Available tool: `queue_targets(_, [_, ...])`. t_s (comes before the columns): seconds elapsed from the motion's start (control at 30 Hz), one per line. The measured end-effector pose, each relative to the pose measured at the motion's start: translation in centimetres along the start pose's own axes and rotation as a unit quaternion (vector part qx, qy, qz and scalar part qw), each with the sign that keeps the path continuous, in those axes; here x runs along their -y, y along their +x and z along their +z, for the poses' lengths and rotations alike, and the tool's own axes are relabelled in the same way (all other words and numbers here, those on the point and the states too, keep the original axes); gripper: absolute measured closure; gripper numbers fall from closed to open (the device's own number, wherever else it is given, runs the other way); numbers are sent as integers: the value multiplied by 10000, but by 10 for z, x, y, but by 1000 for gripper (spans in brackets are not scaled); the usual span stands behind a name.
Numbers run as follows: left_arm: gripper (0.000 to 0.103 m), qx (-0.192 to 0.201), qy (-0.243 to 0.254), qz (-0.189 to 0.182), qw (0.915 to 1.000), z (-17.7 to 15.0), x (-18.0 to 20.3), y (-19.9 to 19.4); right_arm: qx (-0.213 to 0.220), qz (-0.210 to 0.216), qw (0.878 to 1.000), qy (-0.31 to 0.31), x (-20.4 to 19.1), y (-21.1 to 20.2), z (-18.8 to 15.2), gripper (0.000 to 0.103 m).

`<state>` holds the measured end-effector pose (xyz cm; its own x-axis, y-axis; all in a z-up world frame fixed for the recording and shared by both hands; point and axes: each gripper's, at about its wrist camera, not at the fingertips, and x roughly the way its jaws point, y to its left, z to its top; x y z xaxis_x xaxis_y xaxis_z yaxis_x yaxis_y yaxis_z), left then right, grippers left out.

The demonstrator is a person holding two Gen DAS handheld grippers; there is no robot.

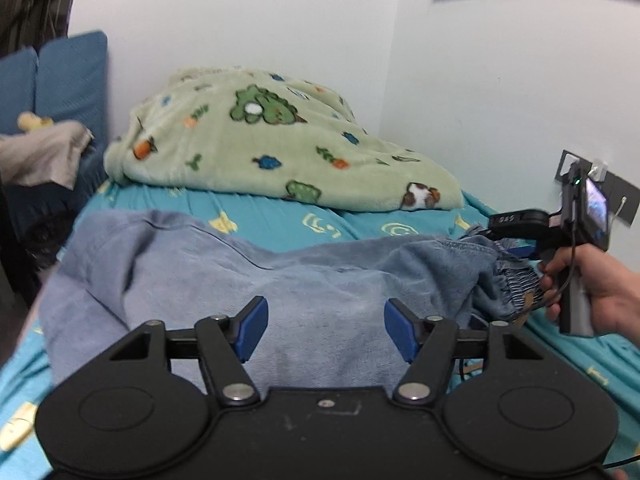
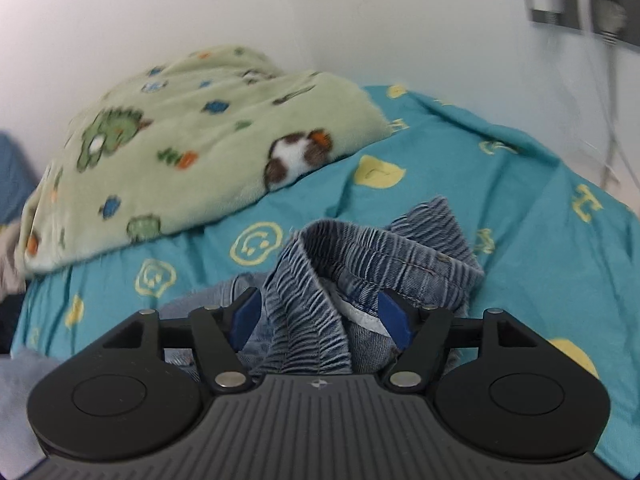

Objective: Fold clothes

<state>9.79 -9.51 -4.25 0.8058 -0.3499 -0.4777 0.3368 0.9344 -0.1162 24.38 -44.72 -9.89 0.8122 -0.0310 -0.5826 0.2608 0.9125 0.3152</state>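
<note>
A pair of light blue denim trousers (image 1: 224, 280) lies spread across the teal bed sheet (image 1: 280, 220). My left gripper (image 1: 326, 330) is open and empty, just above the middle of the trousers. The gathered elastic waistband (image 2: 360, 256) lies bunched at the right end. My right gripper (image 2: 320, 320) is open, its blue pads on either side of the waistband without closing on it. In the left wrist view, the right gripper (image 1: 496, 236) shows at the waistband, held by a hand (image 1: 600, 288).
A rumpled green fleece blanket (image 1: 276, 140) with cartoon prints lies at the back of the bed, against the white wall. Blue cushions (image 1: 60, 80) and a grey cloth (image 1: 44, 152) sit at the left. A wall socket with a cable (image 2: 600, 12) is at the right.
</note>
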Motion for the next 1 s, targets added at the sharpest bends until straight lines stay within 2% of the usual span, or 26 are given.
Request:
queue_targets(0.03, [42,-18,-35,-55,10000,0,-2,2,-11,152,9999,-31,1,1,-1,43])
queue_targets(0.07, [42,-12,-39,-83,10000,1,-3,4,-31,307,9995,-51,2,2,-1,55])
queue_targets(0.13, [42,32,-23,-87,10000,1,-6,4,-211,631,9978,83,4,3,0,56])
queue_targets(0.2, [43,50,-48,-70,10000,1,-9,2,-304,508,9982,80,2,1,-1,75])
queue_targets(0.23, [43,66,-92,-74,9999,2,-11,-1,-261,485,9985,72,2,-3,-2,82])
queue_targets(0.27, [44,87,-136,-78,9998,2,-14,-4,-212,471,9986,62,1,-9,-2,93])
queue_targets(0.3, [44,132,-177,-77,9997,4,-15,-7,-127,520,9986,37,-2,-20,-1,96])
queue_targets(0.5, [44,342,-430,-22,9985,12,-31,-28,391,914,9949,-152,-19,-103,6,98])
queue_targets(0.63, [44,441,-651,-65,9969,17,-41,-44,421,1070,9932,-168,-24,-158,-11,99])
queue_targets(0.77, [44,541,-836,-134,9949,21,-46,-60,-173,944,9954,-77,-18,-179,-42,99])
queue_targets(0.83, [44,590,-924,-168,9938,22,-49,-67,-719,772,9944,-50,-16,-176,-56,99])
queue_targets(0.93, [44,633,-921,-211,9935,22,-49,-73,-1509,634,9865,-54,-17,-159,-71,98])
queue_targets(1.0, [44,633,-895,-253,9937,21,-48,-74,-1778,424,9831,-91,-19,-150,-80,97])
